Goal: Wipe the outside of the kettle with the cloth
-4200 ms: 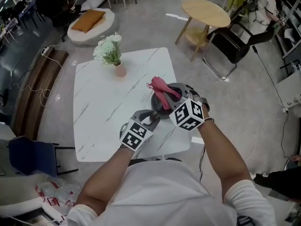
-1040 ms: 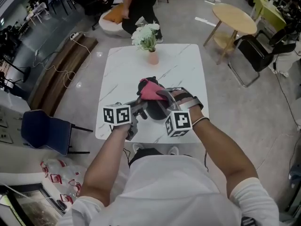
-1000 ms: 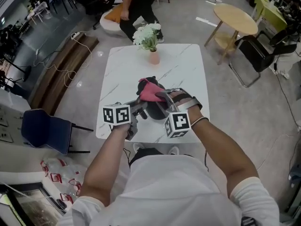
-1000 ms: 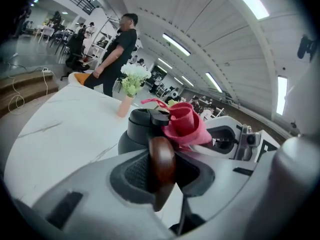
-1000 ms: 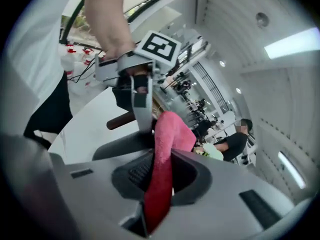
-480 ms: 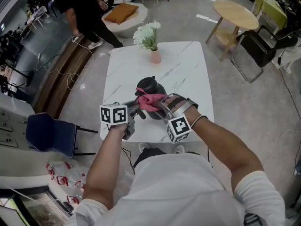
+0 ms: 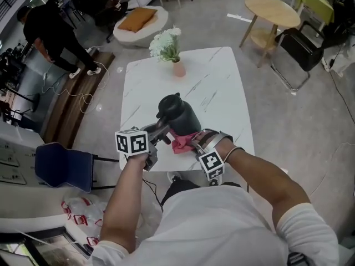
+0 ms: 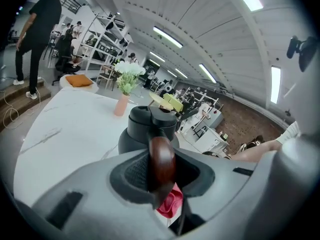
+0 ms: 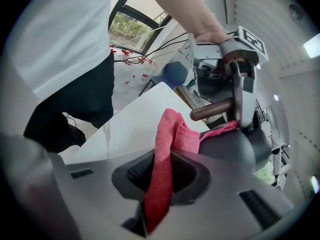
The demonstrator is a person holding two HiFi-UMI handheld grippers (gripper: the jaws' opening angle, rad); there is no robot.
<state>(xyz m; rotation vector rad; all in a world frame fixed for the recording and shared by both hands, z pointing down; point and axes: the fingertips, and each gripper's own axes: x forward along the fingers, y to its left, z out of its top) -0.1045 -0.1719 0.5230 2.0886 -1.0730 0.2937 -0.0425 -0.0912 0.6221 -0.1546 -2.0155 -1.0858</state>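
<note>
White marble-look table [image 7: 216,93], bearing a dark kettle [image 7: 180,115], stands on grey floor [image 7: 288,126].

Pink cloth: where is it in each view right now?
Head view: cloth against the kettle's near side, lower centre.
Left gripper view: bottom centre, beneath the wooden handle.
Right gripper view: centre, pinched between the jaws.
Shared landmark: the black kettle, in all three.

The dark grey kettle [image 7: 180,115] stands upright near the front edge of the white desk [image 7: 219,79]. Its brown handle [image 8: 161,159] faces the person. The bunched pink cloth [image 7: 183,142] lies against its lower near side.
</note>
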